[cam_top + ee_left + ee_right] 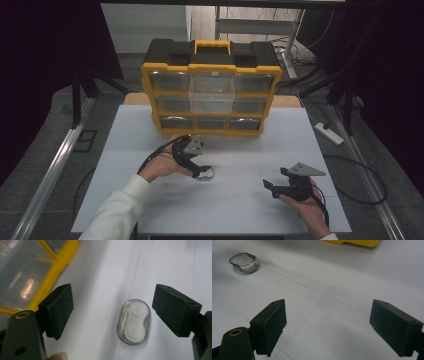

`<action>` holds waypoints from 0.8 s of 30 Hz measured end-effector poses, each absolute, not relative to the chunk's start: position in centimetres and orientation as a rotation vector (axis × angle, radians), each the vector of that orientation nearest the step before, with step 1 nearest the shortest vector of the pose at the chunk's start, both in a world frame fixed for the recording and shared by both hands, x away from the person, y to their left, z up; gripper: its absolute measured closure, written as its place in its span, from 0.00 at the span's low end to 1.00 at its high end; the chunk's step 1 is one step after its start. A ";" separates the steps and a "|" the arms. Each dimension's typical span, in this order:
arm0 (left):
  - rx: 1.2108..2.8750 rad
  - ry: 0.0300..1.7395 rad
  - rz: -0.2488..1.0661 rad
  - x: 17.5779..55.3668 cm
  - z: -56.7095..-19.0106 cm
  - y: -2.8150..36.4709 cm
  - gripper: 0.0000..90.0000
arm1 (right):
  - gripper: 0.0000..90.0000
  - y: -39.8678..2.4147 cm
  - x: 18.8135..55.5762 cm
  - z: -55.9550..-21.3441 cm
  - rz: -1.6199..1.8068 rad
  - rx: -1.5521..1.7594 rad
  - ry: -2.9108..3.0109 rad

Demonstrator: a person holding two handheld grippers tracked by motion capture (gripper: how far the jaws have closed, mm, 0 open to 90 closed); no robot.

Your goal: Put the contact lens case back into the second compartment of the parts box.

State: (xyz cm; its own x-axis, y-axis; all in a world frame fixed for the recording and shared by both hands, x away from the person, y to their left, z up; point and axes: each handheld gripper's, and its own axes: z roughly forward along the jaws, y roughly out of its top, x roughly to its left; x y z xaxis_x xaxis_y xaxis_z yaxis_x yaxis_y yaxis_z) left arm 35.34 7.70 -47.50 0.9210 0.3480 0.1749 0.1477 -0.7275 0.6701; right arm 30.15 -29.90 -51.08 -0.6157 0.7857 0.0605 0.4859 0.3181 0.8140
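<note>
Left gripper view: the left gripper (112,315) gapes around a clear oval case (134,321) at lower centre, untouched; the right gripper (328,327) gapes too.

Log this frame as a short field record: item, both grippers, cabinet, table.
item: small clear oval case with two white round pieces inside, lying flat on the table
left gripper: open, jaws either side of the case, not touching it
right gripper: open, nothing between the jaws, off to the side
cabinet: yellow and black drawer cabinet at the back, top middle drawer pulled out
table: white board
</note>
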 end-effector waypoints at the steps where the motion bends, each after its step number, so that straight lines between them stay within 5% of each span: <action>1: 2.392 0.348 0.369 35.3 -47.6 7.6 0.20 | 0.15 -29.9 30.1 -51.1 1.204 1.137 2.242; 24: 2.517 0.310 0.246 36.0 -49.5 6.2 0.19 | 0.15 -29.9 30.0 -51.0 1.202 1.125 2.244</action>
